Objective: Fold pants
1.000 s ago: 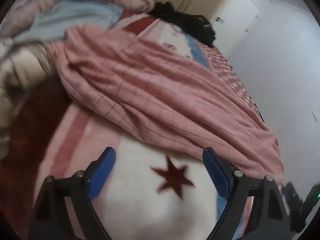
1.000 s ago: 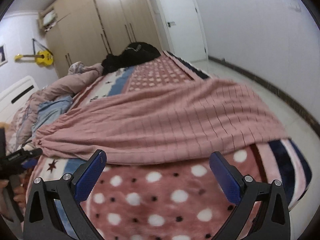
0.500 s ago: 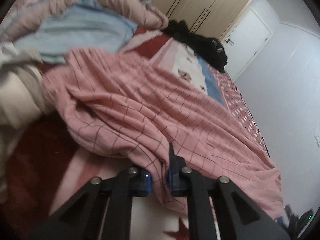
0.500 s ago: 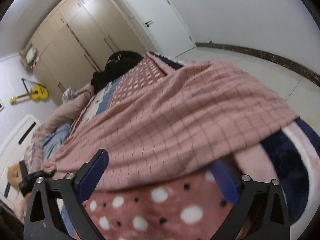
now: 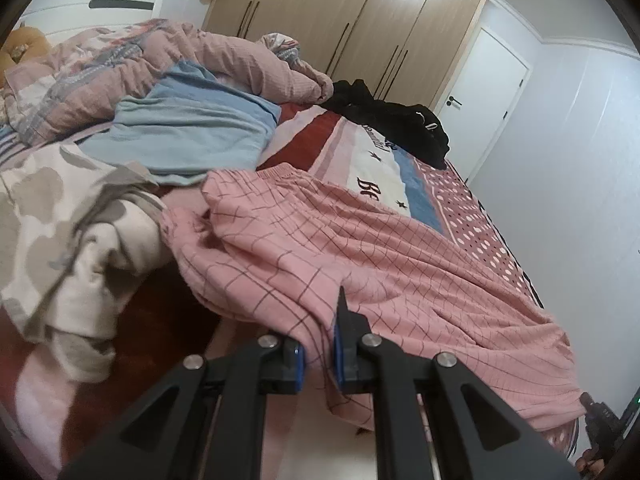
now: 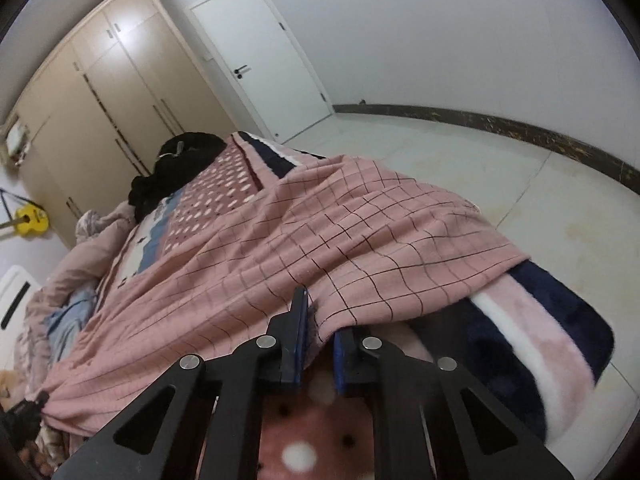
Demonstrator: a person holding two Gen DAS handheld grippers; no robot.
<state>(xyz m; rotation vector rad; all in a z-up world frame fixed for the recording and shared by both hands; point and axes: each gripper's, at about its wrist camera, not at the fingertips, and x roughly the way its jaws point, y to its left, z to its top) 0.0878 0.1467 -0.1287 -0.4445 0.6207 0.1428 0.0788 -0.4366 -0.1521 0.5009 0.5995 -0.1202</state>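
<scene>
Both grippers clamped on the near edge of the pink grid-checked cotton pants [image 5: 400, 256], spread unfolded across the bed.

The left gripper [image 5: 318, 354] pinches fabric near the waistband end, the right gripper [image 6: 318, 354] near the leg end; no fold is made yet, I judge. A cream camouflage-print garment [image 5: 60, 232] and folded light-blue cloth [image 5: 188, 136] crowd the left; a black clothing heap [image 5: 392, 120] lies beyond.

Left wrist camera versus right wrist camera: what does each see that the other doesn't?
Only the left wrist view shows the beige patterned garment and the left gripper shut on the pink checked pants.

Only the right wrist view shows the tiled floor, its dark baseboard, and the right gripper shut on the pants' near edge.

Both show the pants, wardrobe, white door, yellow guitar and black clothes.
</scene>
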